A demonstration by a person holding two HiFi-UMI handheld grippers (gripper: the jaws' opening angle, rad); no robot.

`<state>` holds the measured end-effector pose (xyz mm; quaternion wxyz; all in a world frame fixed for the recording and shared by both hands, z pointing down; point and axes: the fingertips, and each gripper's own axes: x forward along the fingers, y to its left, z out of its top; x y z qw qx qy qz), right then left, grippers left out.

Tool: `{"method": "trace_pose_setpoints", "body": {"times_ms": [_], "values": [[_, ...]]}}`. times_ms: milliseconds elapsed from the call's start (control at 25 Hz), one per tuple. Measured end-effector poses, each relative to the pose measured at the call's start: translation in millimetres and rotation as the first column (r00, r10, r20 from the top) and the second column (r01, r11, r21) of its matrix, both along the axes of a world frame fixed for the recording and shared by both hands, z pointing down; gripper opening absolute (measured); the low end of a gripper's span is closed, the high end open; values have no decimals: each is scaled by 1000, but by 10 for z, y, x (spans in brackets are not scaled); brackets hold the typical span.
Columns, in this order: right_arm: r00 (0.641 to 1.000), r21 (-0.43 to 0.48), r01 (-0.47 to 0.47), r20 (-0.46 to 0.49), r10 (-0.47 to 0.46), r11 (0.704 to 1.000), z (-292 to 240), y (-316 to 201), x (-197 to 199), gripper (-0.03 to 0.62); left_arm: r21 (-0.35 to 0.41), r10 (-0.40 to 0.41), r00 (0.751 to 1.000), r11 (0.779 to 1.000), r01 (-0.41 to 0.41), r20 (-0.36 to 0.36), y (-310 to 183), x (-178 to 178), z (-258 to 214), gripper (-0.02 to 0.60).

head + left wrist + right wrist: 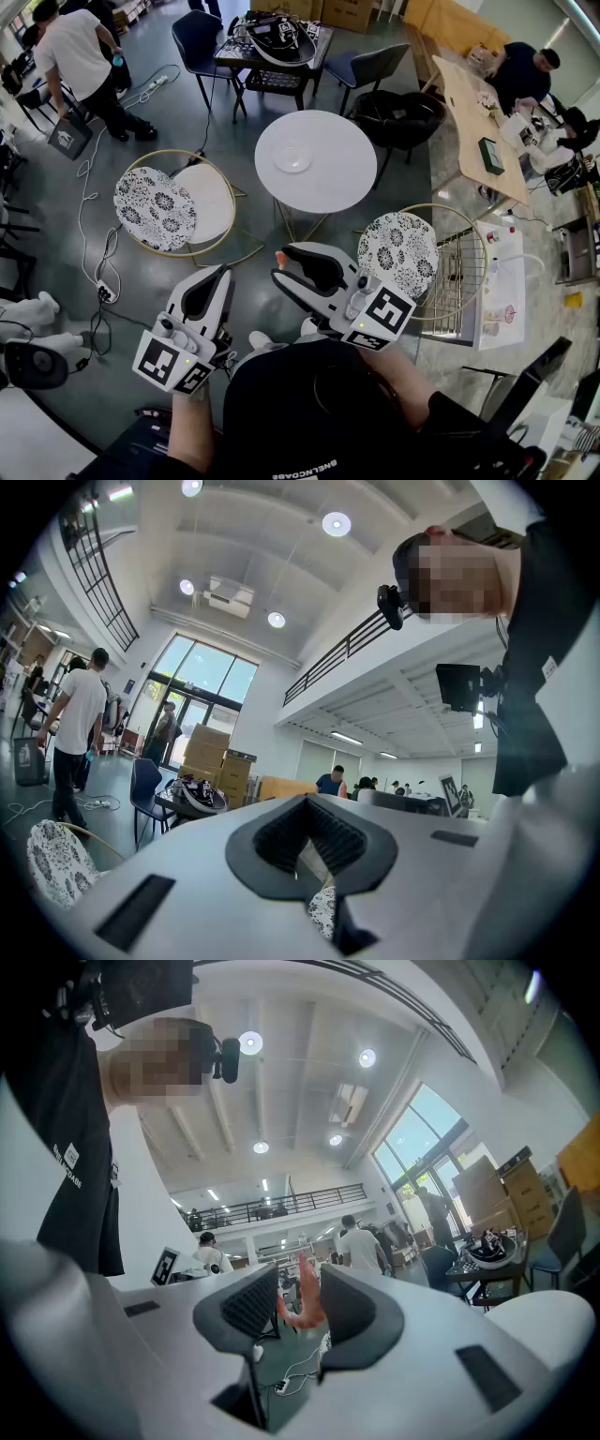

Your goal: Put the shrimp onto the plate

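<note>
Shrimp [306,1303] rides right tool [300,1307], tiny in head view.

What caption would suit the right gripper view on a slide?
The right gripper pinches a pink shrimp between its ridged pads, in a busy hall.

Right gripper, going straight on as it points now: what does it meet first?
Nothing near, it seems: the right gripper, shut on the shrimp, aims over the floor. The white round table lies off to its right; a person in white stands far ahead, depth unclear.
</note>
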<state>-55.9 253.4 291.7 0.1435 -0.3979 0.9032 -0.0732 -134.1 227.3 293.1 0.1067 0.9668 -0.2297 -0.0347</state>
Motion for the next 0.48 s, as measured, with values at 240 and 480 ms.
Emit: {"method": "trace_pose_setpoints", "body": {"times_ms": [240, 480], "values": [[1000, 11, -5, -10, 5, 1000, -4, 33, 62, 149, 6, 10, 1000, 1000, -10, -20, 56, 89, 42, 5], [1000, 7, 5, 29, -5, 1000, -52, 58, 165, 149, -36, 10, 1000, 999, -11, -29, 71, 173, 114, 5]]}}
